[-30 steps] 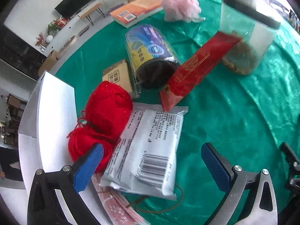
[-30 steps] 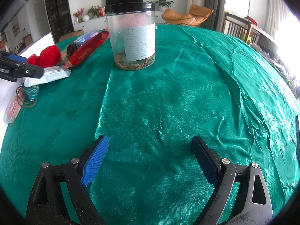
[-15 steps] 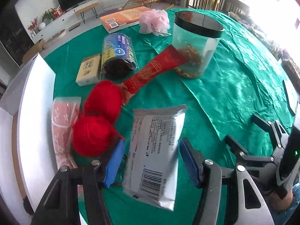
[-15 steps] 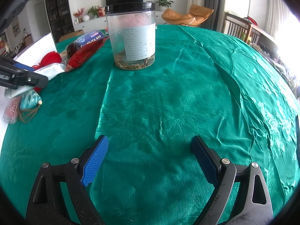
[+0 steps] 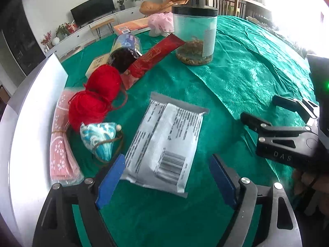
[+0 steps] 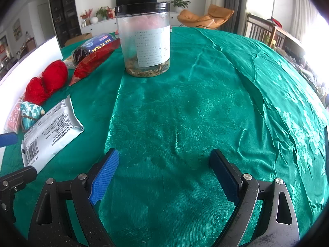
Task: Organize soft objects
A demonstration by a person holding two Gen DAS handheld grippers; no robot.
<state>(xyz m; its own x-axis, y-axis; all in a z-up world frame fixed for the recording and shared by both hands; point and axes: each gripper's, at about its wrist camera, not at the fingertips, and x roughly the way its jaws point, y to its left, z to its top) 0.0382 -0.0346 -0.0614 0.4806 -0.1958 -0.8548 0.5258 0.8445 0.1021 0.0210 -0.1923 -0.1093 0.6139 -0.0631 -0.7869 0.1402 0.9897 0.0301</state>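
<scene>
A white soft packet (image 5: 164, 144) with a barcode lies flat on the green tablecloth, just ahead of my open, empty left gripper (image 5: 166, 181). It also shows in the right wrist view (image 6: 49, 131). Left of it lie a blue patterned pouch (image 5: 98, 138), red yarn (image 5: 96, 94) and a pink packet (image 5: 61, 144). A pink puff (image 5: 160, 22) sits at the back. My right gripper (image 6: 164, 177) is open and empty over bare cloth, right of the packet.
A clear jar with a black lid (image 5: 195, 37) stands mid-table. A red sachet (image 5: 156, 57), a blue-wrapped roll (image 5: 125, 49) and a small box (image 5: 96, 63) lie behind the yarn. A white box wall (image 5: 30, 107) runs along the left.
My left gripper held the white packet lifted half a second ago; now it has opened and the packet lies flat on the cloth to the right of the yarn. The right gripper has stayed still.
</scene>
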